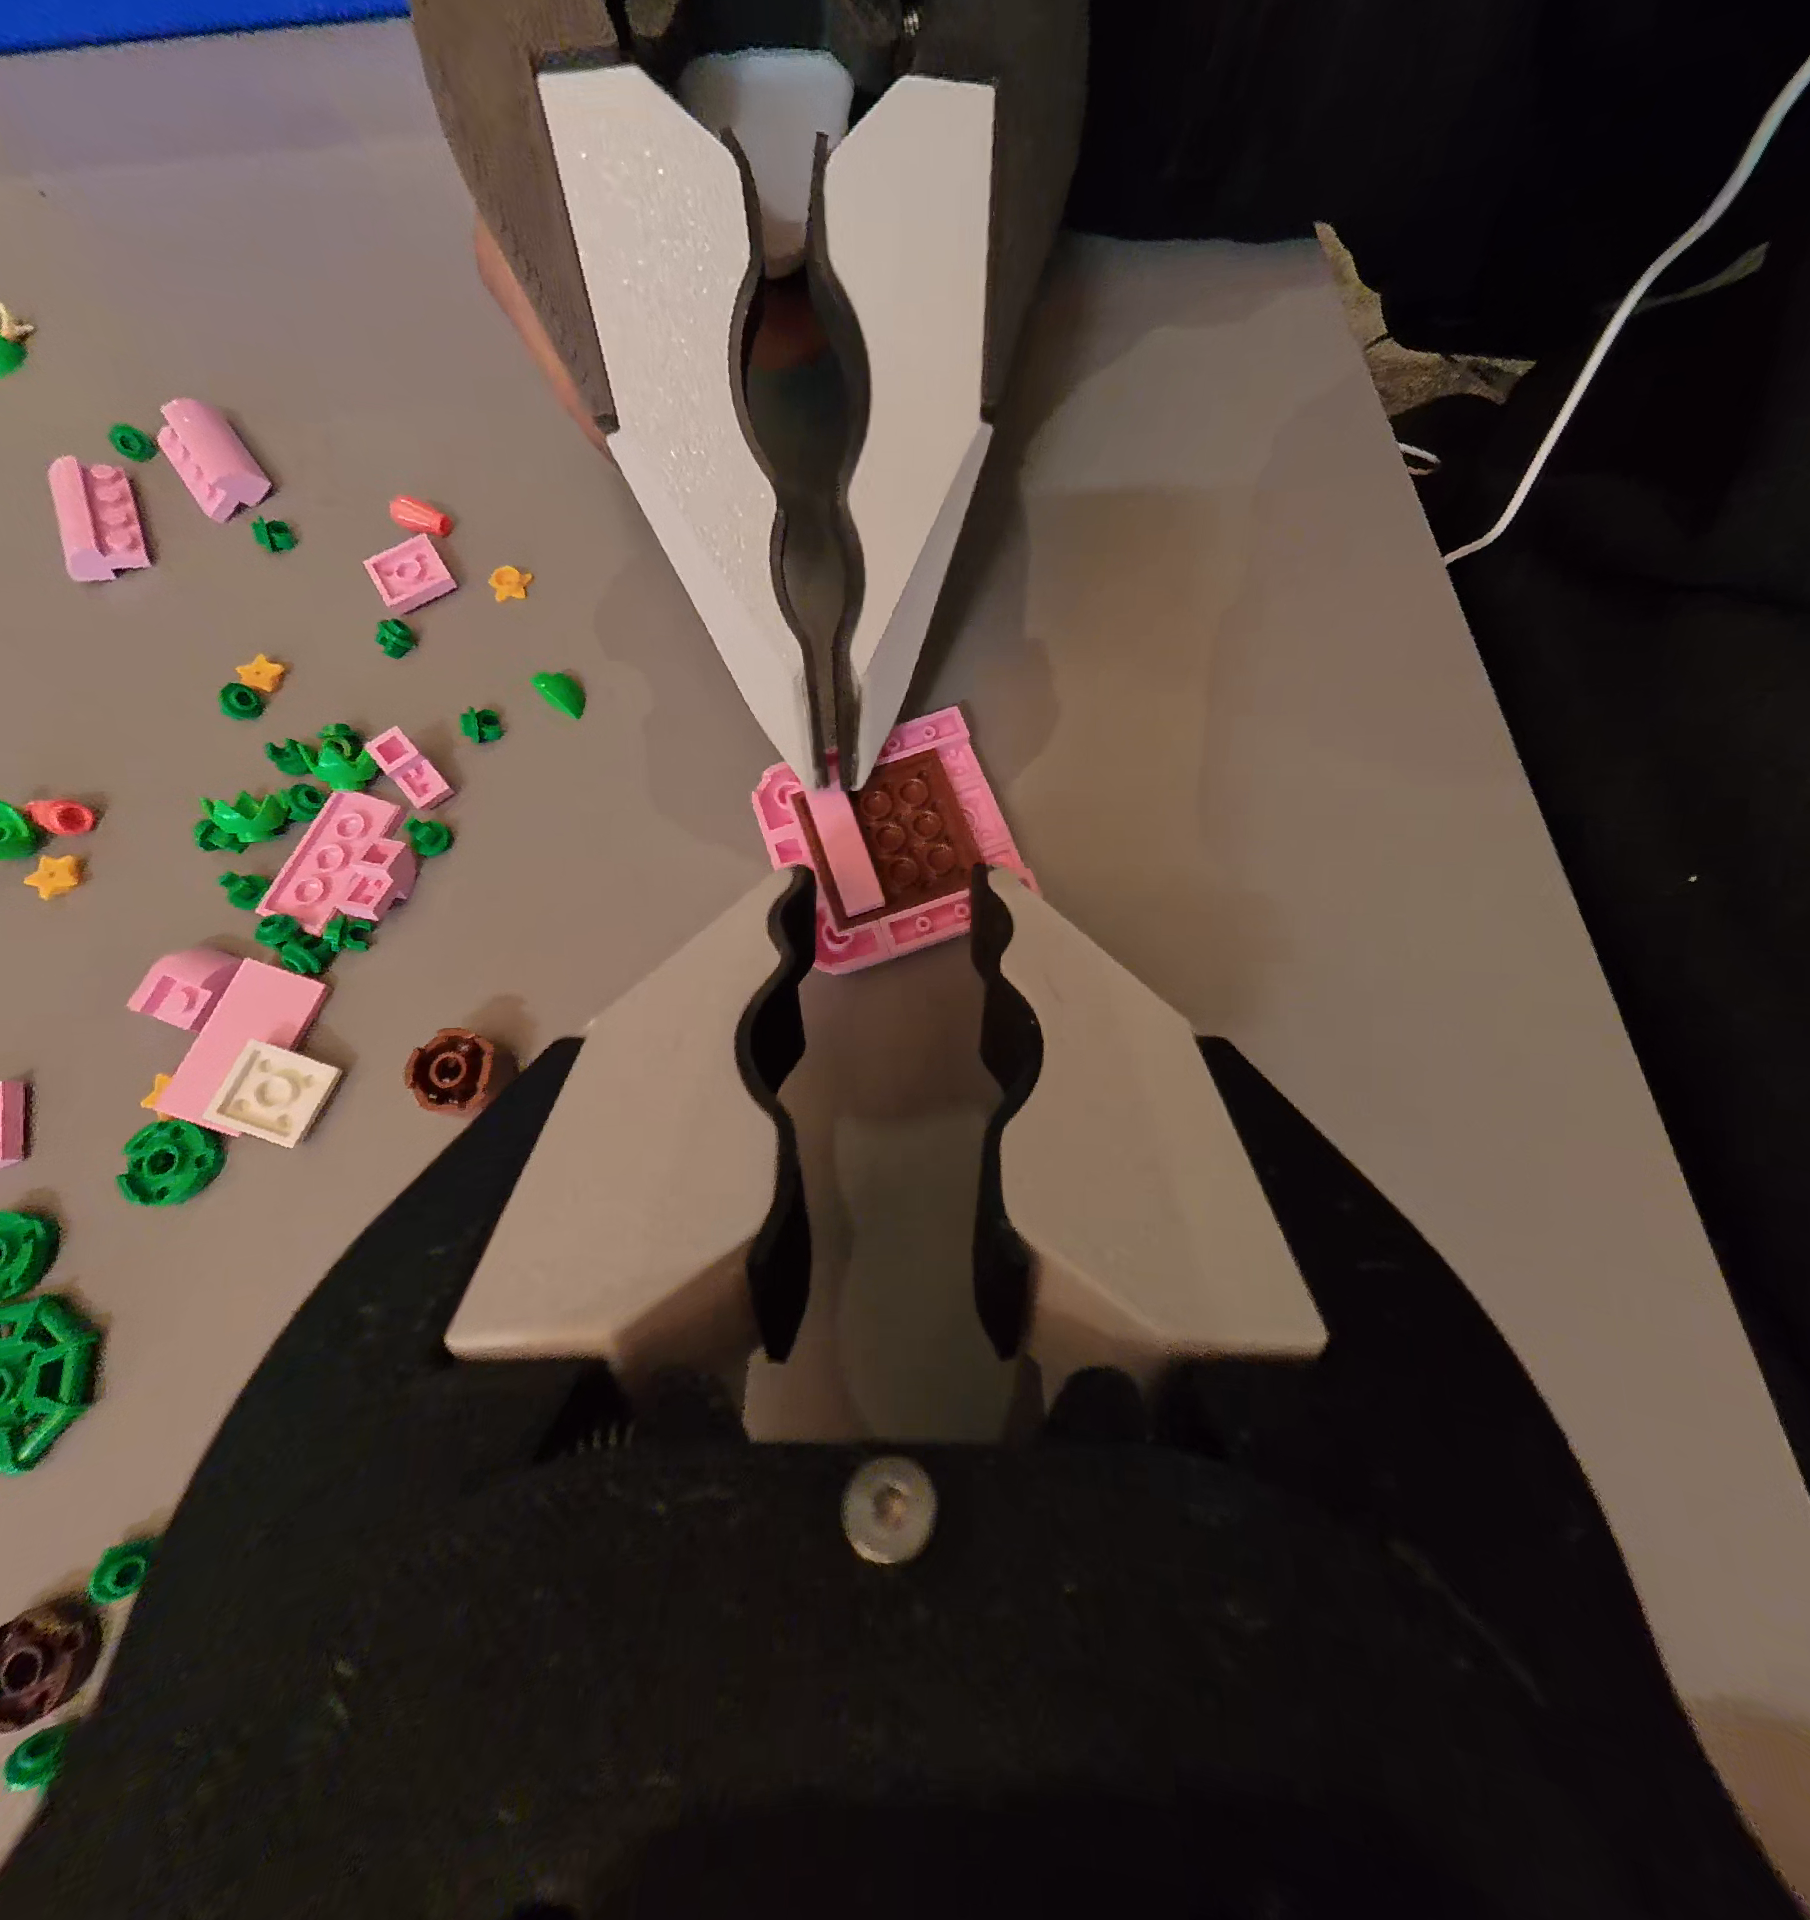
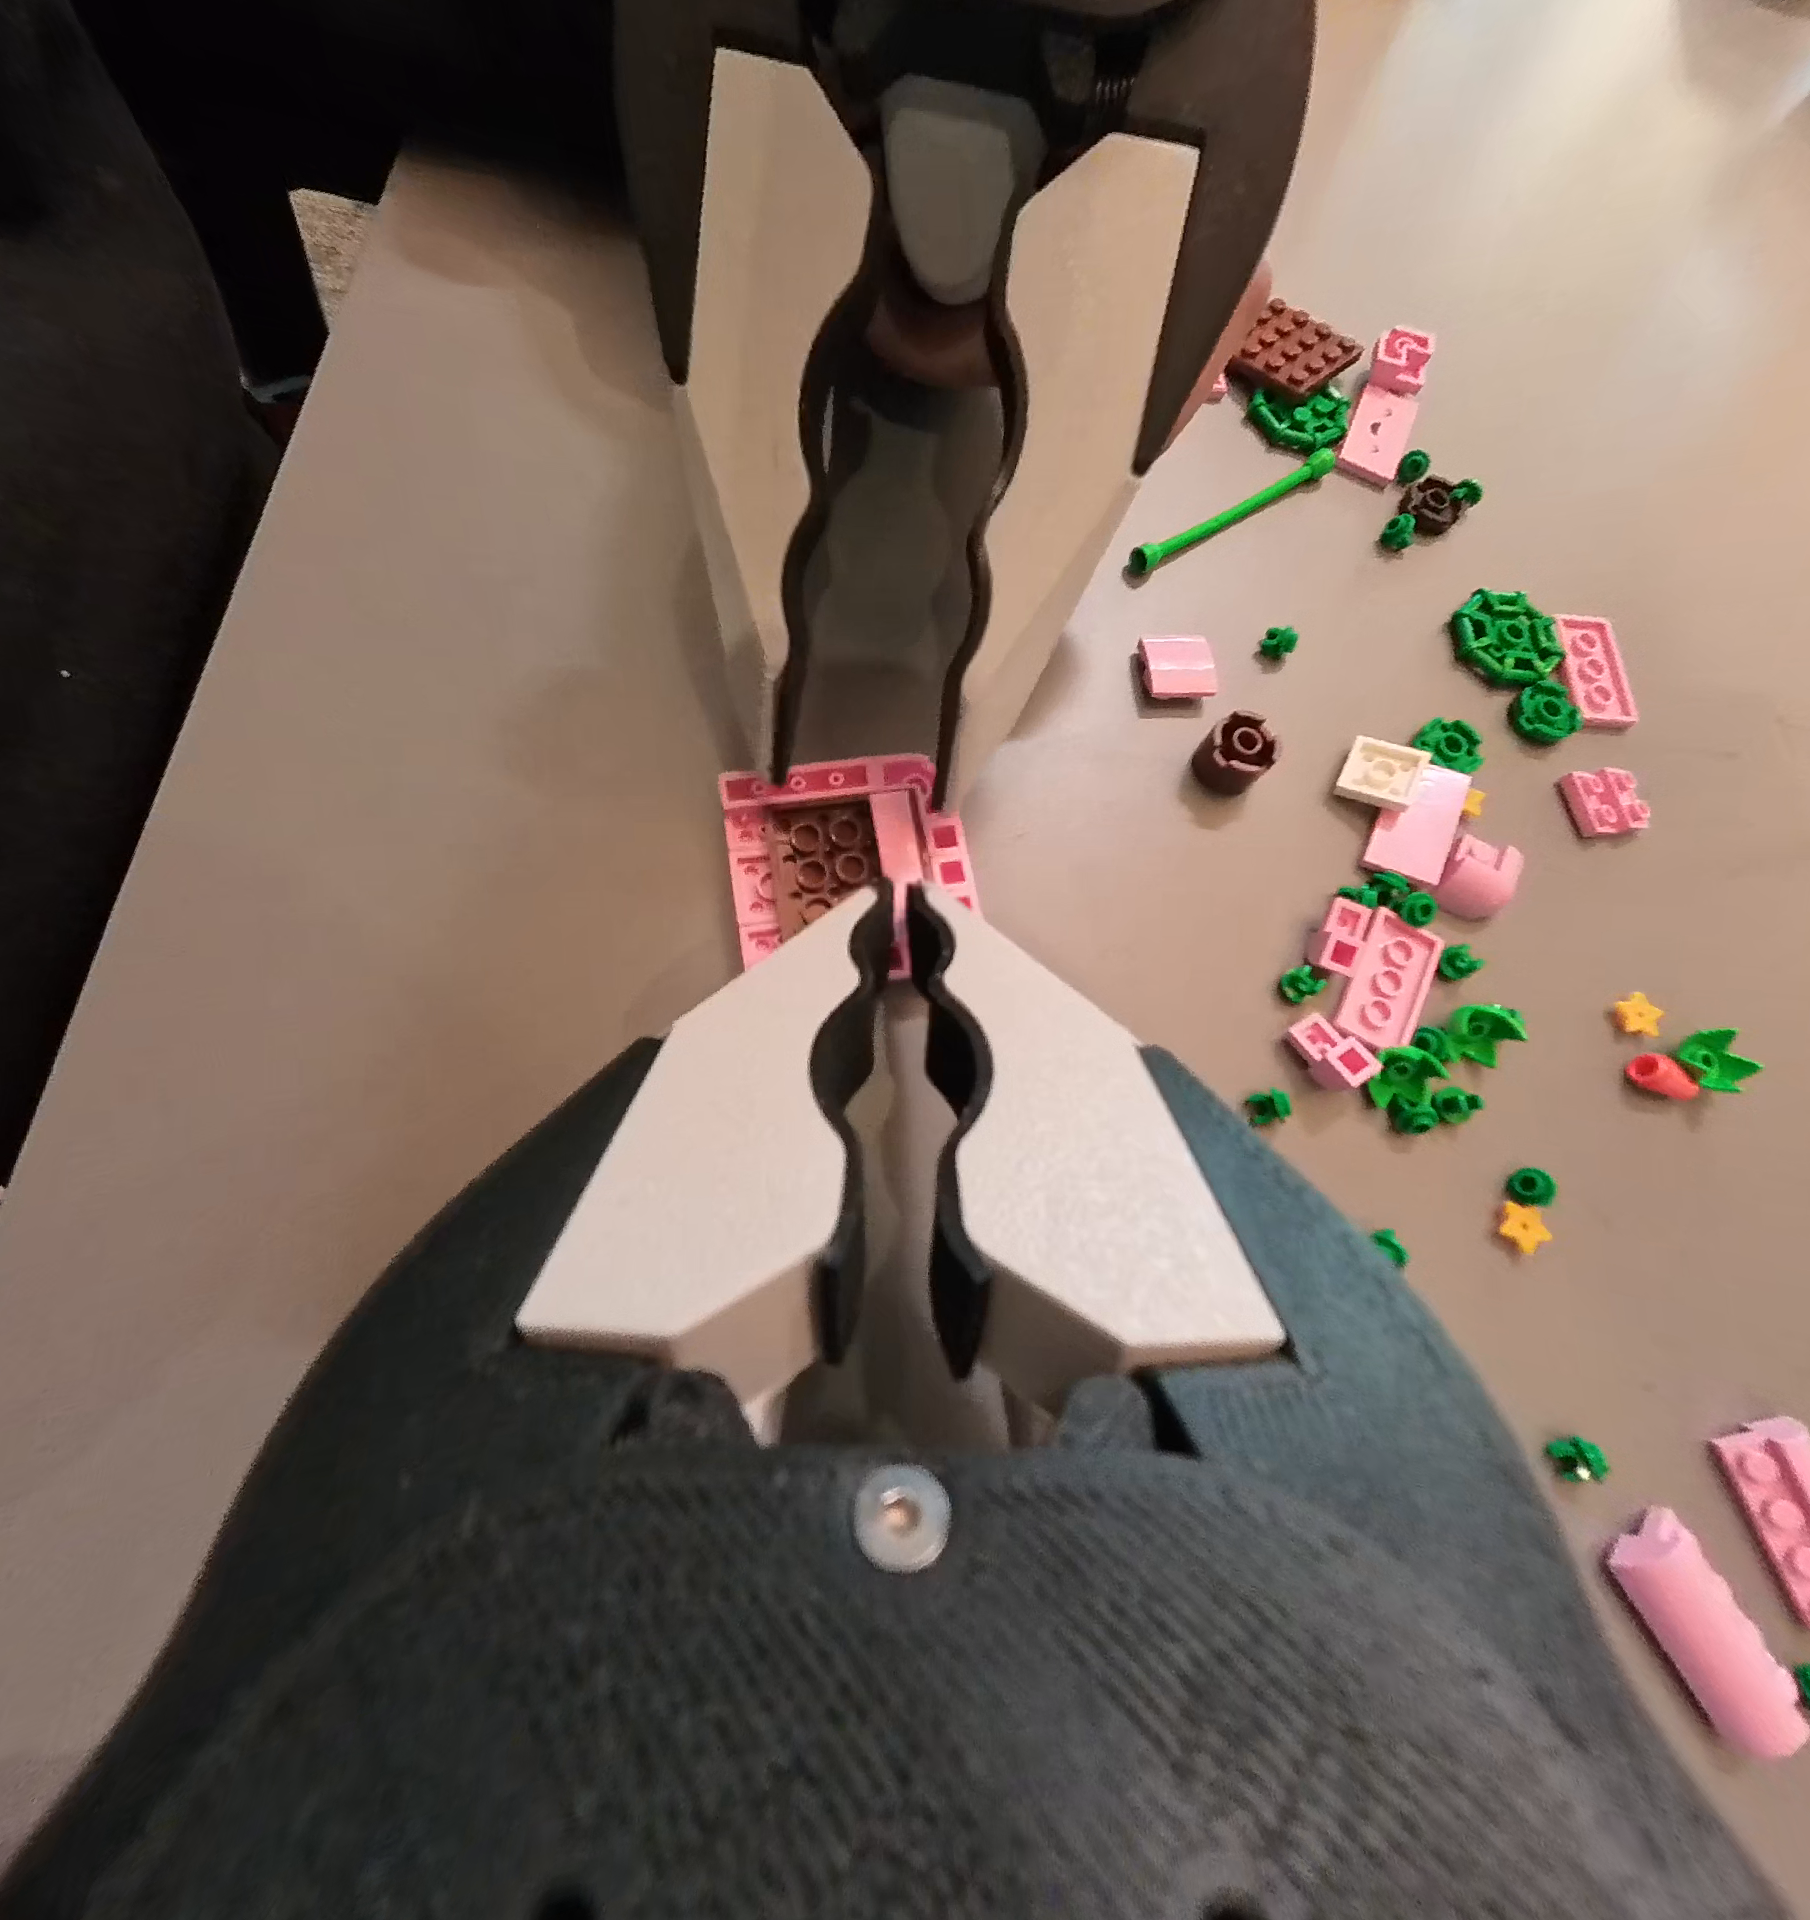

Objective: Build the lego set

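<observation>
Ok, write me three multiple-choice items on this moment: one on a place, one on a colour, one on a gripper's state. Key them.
1. In the left wrist view, the loose pieces lie on which side of the pink base?
A left
B right
C on top of it

2. The strip in the right gripper is:
A green
B pink
C white

3. The left gripper is:
A shut on the base
B shut on nothing
C open

Key:
1 A, the scatter covers the left of the table.
2 B, a smooth pink strip sits between its fingers.
3 C, its two tips stand well apart.
</observation>
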Available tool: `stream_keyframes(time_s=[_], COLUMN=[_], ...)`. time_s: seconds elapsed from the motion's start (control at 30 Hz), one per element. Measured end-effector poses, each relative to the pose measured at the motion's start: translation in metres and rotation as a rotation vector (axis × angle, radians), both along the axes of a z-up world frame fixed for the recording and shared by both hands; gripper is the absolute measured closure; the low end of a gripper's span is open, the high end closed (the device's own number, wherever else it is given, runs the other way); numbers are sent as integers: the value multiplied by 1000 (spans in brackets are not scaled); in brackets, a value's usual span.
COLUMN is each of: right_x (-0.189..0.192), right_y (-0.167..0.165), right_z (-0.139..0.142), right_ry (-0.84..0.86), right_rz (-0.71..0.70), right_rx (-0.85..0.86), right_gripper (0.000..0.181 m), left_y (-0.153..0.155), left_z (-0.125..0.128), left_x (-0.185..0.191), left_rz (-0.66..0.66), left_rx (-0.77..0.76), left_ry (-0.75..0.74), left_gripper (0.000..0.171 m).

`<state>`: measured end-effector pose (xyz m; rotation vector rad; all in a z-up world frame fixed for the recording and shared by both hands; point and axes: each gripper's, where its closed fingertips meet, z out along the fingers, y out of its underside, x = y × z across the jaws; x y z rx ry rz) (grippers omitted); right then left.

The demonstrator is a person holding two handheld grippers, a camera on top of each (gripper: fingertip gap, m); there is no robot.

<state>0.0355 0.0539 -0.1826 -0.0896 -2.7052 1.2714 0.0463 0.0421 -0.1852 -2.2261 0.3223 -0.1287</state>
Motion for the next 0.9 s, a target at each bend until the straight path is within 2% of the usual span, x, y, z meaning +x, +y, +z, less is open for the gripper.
stream_keyframes(time_s=[0.9], right_x=[2], right_y=[-2], right_z=[-2], right_ry=[-7], right_rz=[6], right_rx=[7], right_gripper=[179], left_y=[-1], left_z=[-3], left_x=[4], left_rz=[-24], left_rx=[-18], left_ry=[7], left_gripper=[151])
